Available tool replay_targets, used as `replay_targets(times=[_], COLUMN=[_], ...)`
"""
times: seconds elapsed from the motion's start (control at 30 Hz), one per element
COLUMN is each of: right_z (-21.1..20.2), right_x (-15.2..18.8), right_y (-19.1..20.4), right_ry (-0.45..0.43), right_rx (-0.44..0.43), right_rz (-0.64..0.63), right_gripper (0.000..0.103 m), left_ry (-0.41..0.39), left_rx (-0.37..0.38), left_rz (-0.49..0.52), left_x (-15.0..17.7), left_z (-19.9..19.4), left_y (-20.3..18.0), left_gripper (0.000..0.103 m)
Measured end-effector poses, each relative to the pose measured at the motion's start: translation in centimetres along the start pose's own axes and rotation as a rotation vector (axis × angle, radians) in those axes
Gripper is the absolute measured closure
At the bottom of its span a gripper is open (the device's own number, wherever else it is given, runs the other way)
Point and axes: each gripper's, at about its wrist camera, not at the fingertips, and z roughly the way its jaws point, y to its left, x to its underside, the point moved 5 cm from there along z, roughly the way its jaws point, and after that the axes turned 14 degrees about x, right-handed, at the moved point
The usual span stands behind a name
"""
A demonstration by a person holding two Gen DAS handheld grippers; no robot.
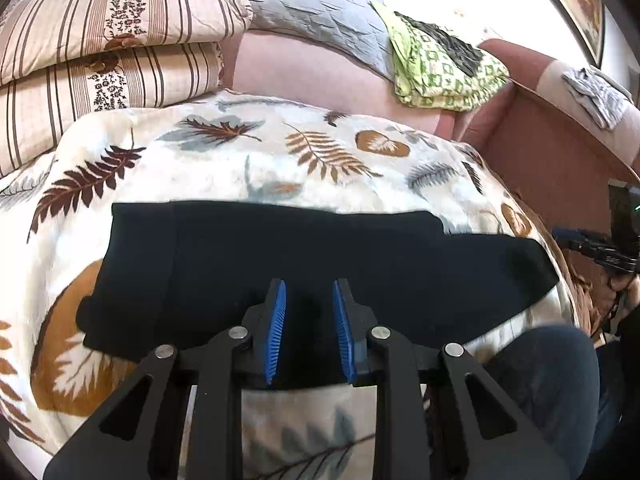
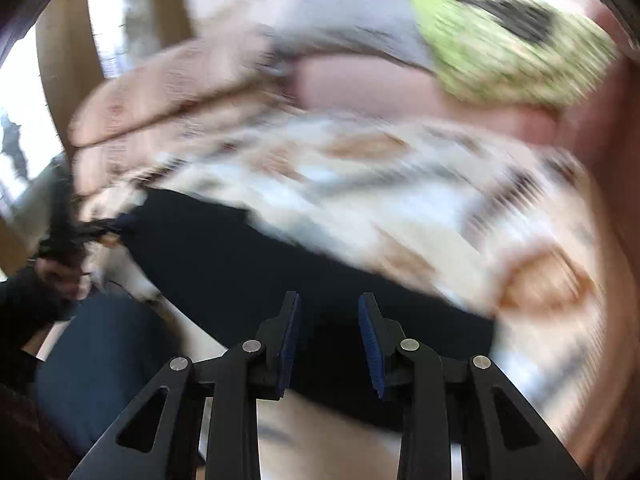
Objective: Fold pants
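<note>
Black pants (image 1: 304, 256), folded into a broad band, lying flat across a leaf-print blanket (image 1: 248, 160) on the bed. Left tongs (image 1: 309, 286) poised over the near edge of the pants, blue pads (image 1: 277, 332) apart with dark cloth showing in the gap; no pinch of fabric discernible. Right tongs (image 2: 329, 300) likewise over the near edge, at the right-hand part of the garment, pads parted, nothing clamped; right wrist view heavily motion-blurred. Striped pillows (image 1: 108, 40) stacked far left; grey quilted cover (image 1: 316, 8) far centre; green patterned cloth (image 1: 444, 68) far right on a pink sofa back (image 1: 312, 76). Knee in dark trousers (image 1: 548, 376) near right. In the right wrist view, hand (image 2: 60, 276) at far left gripping the other tool.
</note>
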Motion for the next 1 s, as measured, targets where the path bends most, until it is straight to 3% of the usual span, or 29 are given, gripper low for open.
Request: replay_targets(times=[0.13, 0.17, 0.23, 0.27, 0.33, 0.4, 0.5, 0.6, 0.67, 0.73, 0.77, 0.8, 0.93, 1.0], right_z=[6.0, 7.2, 11.6, 12.3, 12.0, 11.6, 10.9, 11.9, 13.8, 13.0, 12.7, 12.4, 11.3, 11.1], right_x=[-3.5, -3.2, -0.3, -0.2, 0.0, -0.3, -2.3, -3.1, 0.6, 2.5, 3.0, 3.2, 1.7, 0.0], right_y=[11.0, 12.5, 15.7, 15.6, 15.7, 15.6, 15.8, 17.1, 19.5, 21.0, 21.2, 21.5, 19.3, 16.0], right_ry=[0.138, 0.178, 0.381, 0.415, 0.437, 0.453, 0.392, 0.344, 0.477, 0.482, 0.507, 0.505, 0.448, 0.383], right_rx=[-0.115, -0.127, -0.127, -0.148, -0.172, -0.205, -0.251, -0.213, -0.166, -0.124, -0.130, -0.133, -0.205, -0.164], right_rz=[-0.289, -0.340, -0.519, -0.464, -0.510, -0.473, -0.371, -0.318, -0.462, -0.622, -0.646, -0.662, -0.502, -0.375], right_gripper=[0.069, 0.069, 0.069, 0.067, 0.067, 0.067, 0.068, 0.061, 0.061, 0.054, 0.048, 0.048, 0.052, 0.051], left_ry=[0.105, 0.083, 0.071, 0.062, 0.054, 0.038, -0.011, -0.003, 0.078, 0.198, 0.149, 0.152, 0.149, 0.157], left_rx=[-0.051, -0.062, -0.066, -0.048, -0.030, -0.013, 0.045, 0.079, 0.050, 0.003, -0.006, -0.012, 0.039, 0.058], left_rz=[0.006, 0.040, 0.075, 0.061, 0.055, 0.048, 0.075, 0.124, 0.150, 0.175, 0.219, 0.231, 0.145, 0.110], left_x=[2.4, 3.0, 3.9, 4.2, 4.2, 3.2, 1.2, 0.2, 1.4, 4.0, 4.7, 5.3, 5.3, 5.1], left_z=[2.3, 1.9, 1.0, 0.7, 0.2, -0.5, -1.3, 0.4, 3.0, 5.2, 4.6, 4.2, 3.1, 2.8], left_y=[0.2, -0.2, -0.6, -0.4, -0.2, -0.5, -2.5, -5.3, -5.6, -5.3, -5.6, -5.8, -5.2, -5.0], left_gripper=[0.080, 0.080, 0.080, 0.080, 0.081, 0.081, 0.081, 0.081, 0.081, 0.080, 0.080, 0.080, 0.081, 0.081])
